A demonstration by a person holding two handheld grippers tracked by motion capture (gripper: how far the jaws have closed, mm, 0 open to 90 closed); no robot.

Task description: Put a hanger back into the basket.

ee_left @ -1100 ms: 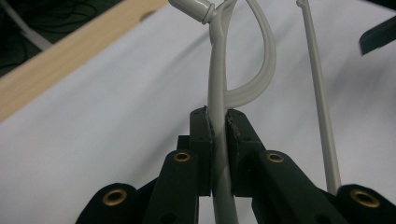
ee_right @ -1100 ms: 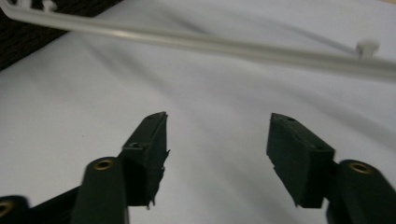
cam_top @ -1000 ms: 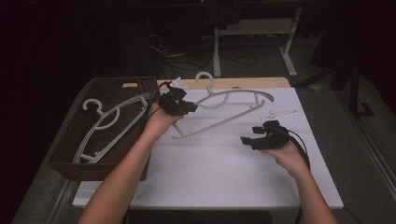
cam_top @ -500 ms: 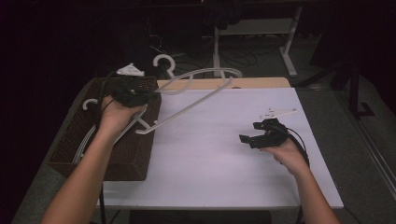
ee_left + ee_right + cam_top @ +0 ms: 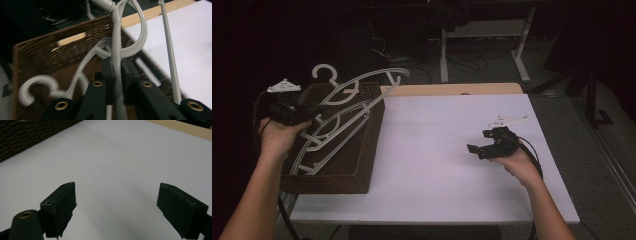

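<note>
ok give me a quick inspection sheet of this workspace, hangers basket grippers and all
surface: white table top, bare where it shows, with a wooden strip along its far edge.
job's things: white hanger held over the brown wicker basket; more white hangers lie inside the basket.
clutter: nothing seen.
grippers: left gripper is shut on the white hanger's bar; right gripper is open with nothing between its jaws, which have just been opening, low over the table.
cables: a black cable loops from the right gripper past the wrist.
surroundings: dark room, white table legs and loose floor cables behind.
</note>
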